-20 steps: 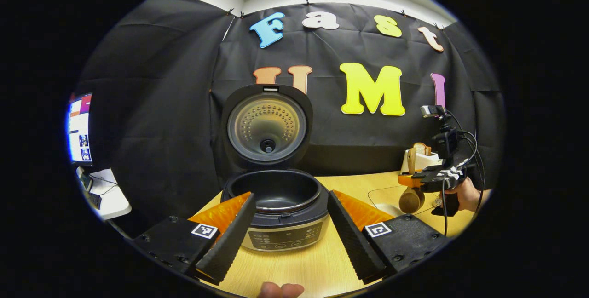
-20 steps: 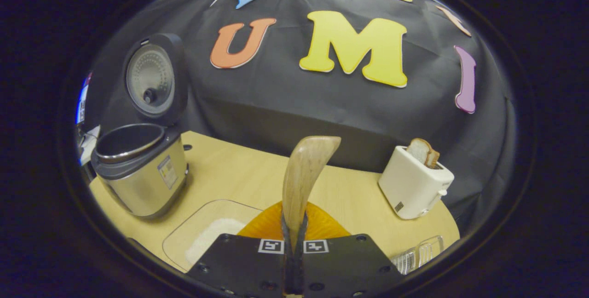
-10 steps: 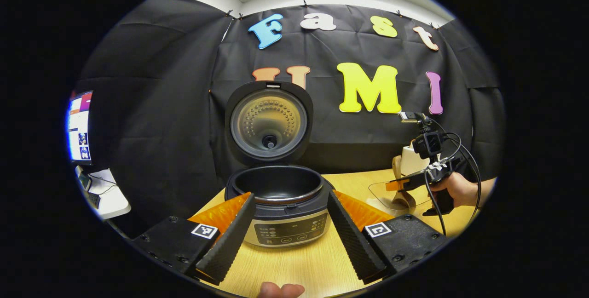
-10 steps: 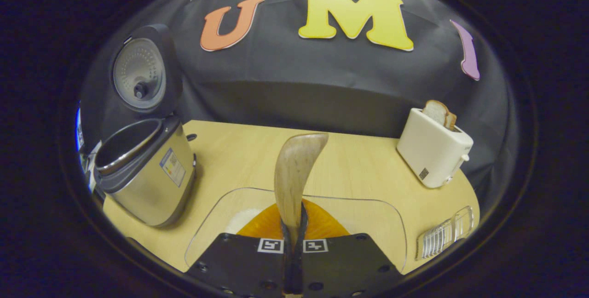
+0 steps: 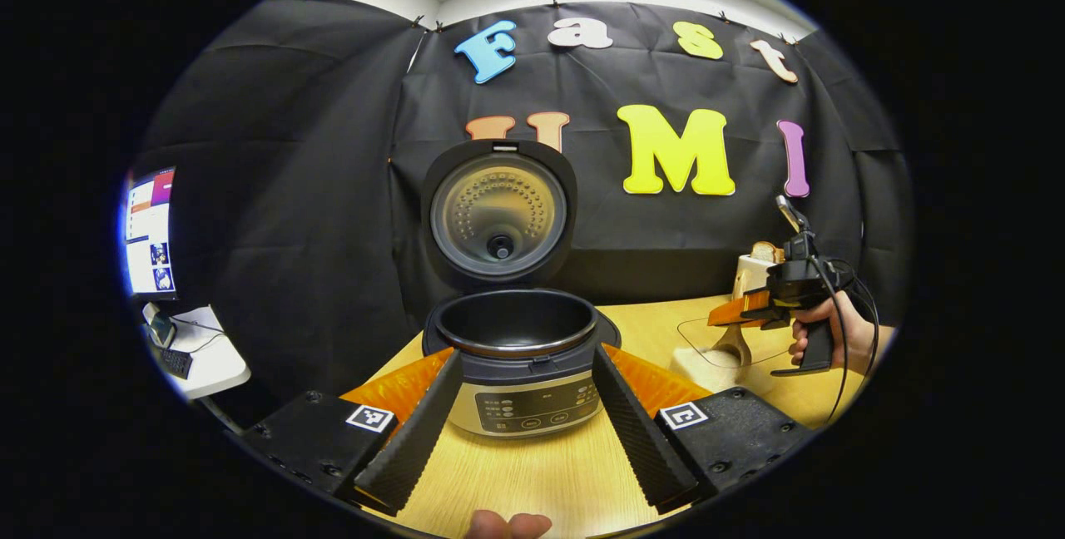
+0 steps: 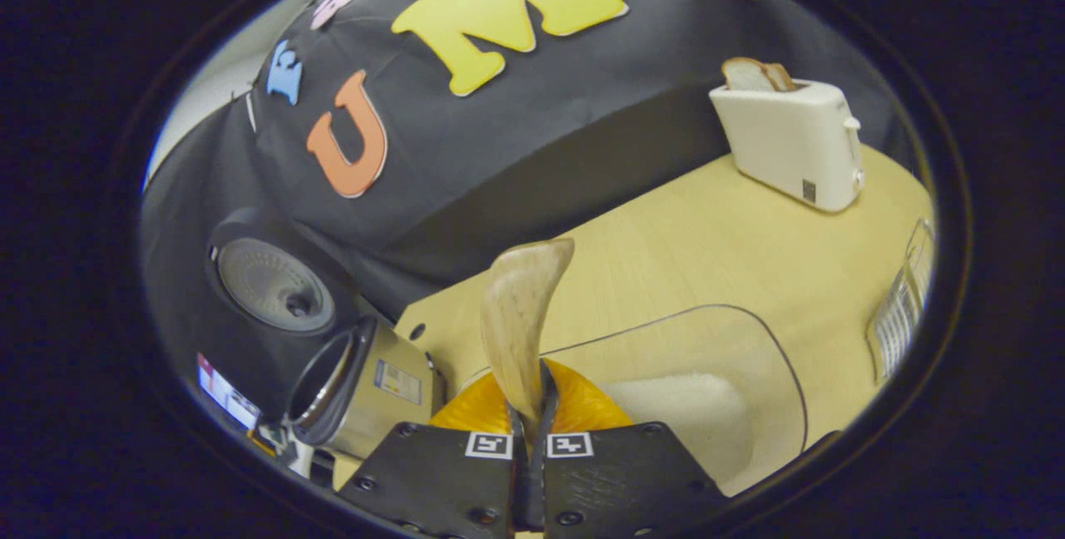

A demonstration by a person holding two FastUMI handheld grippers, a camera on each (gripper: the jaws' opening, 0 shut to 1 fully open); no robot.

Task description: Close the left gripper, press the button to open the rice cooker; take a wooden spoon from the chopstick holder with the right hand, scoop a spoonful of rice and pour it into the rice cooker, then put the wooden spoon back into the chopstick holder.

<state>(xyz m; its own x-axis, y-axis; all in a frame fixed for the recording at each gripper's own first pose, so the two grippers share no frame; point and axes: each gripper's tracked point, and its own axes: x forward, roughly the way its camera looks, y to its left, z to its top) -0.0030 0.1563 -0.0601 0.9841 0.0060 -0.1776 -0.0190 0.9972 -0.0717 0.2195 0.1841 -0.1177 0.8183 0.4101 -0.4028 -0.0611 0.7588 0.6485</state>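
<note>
Table (image 5: 532, 481) of pale wood spans the lower half of the left gripper view, backed by black cloth. Sitting at the centre of that view is the rice cooker (image 5: 520, 373), its lid (image 5: 497, 213) standing upright and open above the dark empty inner pot, its control panel facing the camera. The left gripper (image 5: 527, 414) fills the bottom of the frame, its two fingers spread wide apart with nothing between them, framing the cooker's front on either side. At the left edge of this view, a lit screen (image 5: 148, 231) stands above a small white desk.

At the right of the left gripper view, a hand (image 5: 819, 331) holds the right gripper (image 5: 732, 312) tilted down over a clear tray (image 5: 695, 331) that lies on the table and holds a heap of white rice (image 5: 707, 364). The spoon's bowl sits low at the rice heap; whether it touches the grains cannot be told.

In the right gripper view, rolled to one side, the right gripper's fingers at bottom centre are pressed together on the handle of the wooden spoon (image 6: 520, 314), whose bowl rises to mid-frame. The tray's outline curves at lower right with the rice (image 6: 682, 414) just right of the spoon. The cooker (image 6: 366, 389) lies at lower left. A white toaster (image 6: 790, 140) with bread slices (image 6: 753, 73) in it stands at upper right, and a ribbed clear object (image 6: 903, 306) sits at the right edge.
</note>
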